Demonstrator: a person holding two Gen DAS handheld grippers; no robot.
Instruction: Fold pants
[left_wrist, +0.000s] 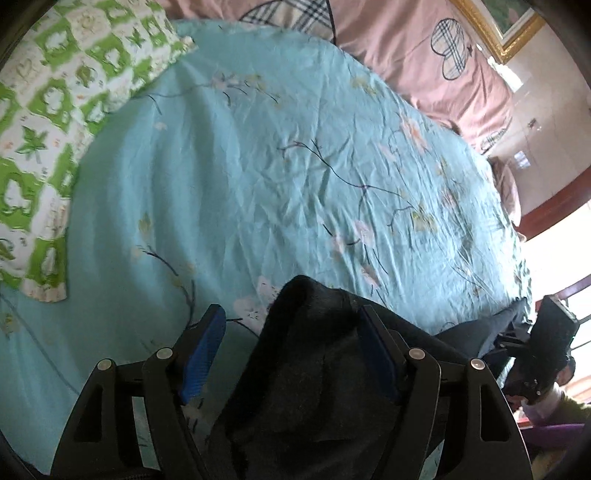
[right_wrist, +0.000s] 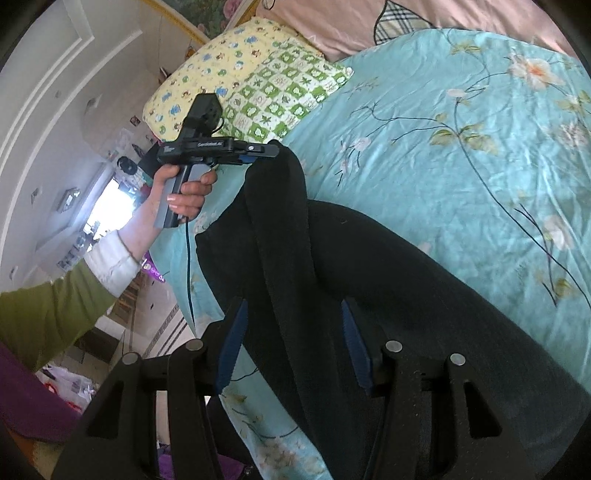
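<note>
The pants (right_wrist: 369, 266) are dark, near black, and lie partly on the turquoise flowered bedsheet (right_wrist: 461, 147). In the left wrist view the pants (left_wrist: 314, 369) bunch up between the blue pads of my left gripper (left_wrist: 291, 325), whose jaws stand wide apart with cloth draped over the right pad. From the right wrist view, the left gripper (right_wrist: 266, 151) holds one end of the pants lifted above the bed. My right gripper (right_wrist: 291, 321) has its jaws apart with a band of the pants running between them.
A green-and-white checked pillow (left_wrist: 44, 147) lies at the left of the bed, with a yellow pillow (right_wrist: 207, 77) beside it. A pink quilt (left_wrist: 424, 55) lies along the far side. The bed's edge and the room floor are at the right (left_wrist: 535, 177).
</note>
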